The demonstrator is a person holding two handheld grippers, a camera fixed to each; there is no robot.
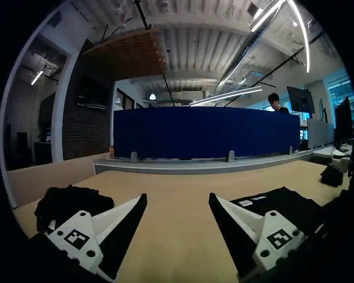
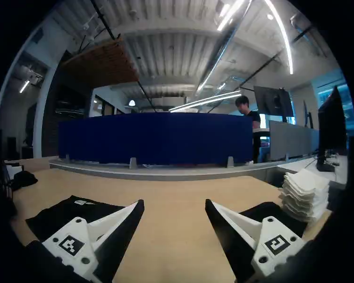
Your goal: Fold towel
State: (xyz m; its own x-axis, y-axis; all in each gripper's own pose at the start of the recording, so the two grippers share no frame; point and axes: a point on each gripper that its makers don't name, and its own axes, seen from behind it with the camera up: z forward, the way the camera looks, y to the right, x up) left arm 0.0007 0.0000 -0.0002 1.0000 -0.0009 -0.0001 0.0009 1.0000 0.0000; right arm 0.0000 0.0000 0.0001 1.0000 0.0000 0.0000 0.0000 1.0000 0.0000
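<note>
Left gripper view, right gripper view: both claws wide above a wooden table.
A long blue partition stands along the table's far edge. The black towel lies flat on the wood behind the left gripper's right-hand finger, and a crumpled black cloth sits behind the other. A stack of white cloths rests near the table's right edge. Left gripper and right gripper are spread wide, holding nothing.
</note>
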